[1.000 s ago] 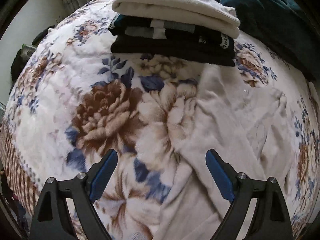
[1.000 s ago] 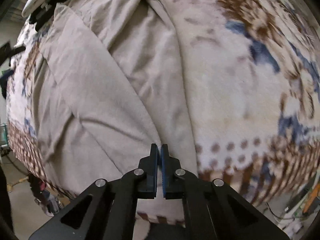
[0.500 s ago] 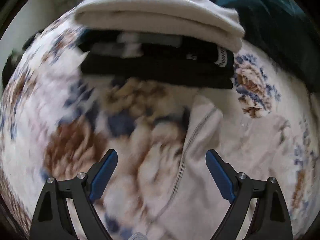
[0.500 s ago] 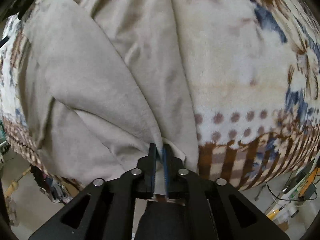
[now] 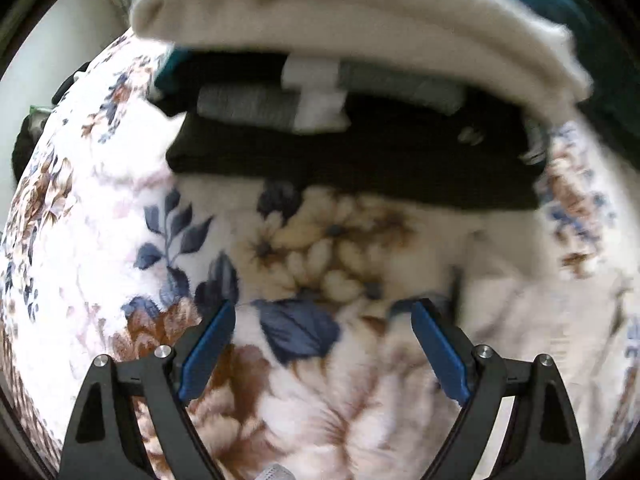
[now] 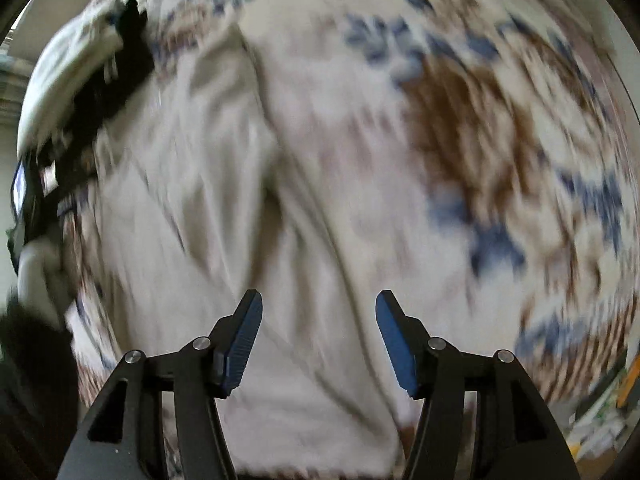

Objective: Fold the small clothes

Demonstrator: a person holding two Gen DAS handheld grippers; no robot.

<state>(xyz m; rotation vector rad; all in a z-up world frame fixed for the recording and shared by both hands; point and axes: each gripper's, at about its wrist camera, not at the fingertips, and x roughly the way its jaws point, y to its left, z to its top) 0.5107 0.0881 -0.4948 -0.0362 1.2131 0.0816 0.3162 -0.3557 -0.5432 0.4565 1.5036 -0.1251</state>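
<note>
A beige garment [image 6: 248, 216] lies creased on the floral blanket [image 6: 480, 140]; the view is blurred by motion. My right gripper [image 6: 318, 320] is open and empty just above the garment's near part. In the left wrist view only the garment's pale edge [image 5: 520, 308] shows at the right. My left gripper [image 5: 322, 332] is open and empty over the bare blanket [image 5: 304, 256], close in front of a stack of folded clothes [image 5: 360, 112].
The stack holds black and grey pieces with a cream one [image 5: 340, 12] on top; it also shows at the left in the right wrist view [image 6: 88, 80]. A dark teal cloth [image 5: 580, 32] lies behind it. The blanket's edge [image 6: 580, 340] drops off at lower right.
My right gripper has let go of the beige garment and opened, swinging over it. My left gripper has moved forward toward the folded stack, still open.
</note>
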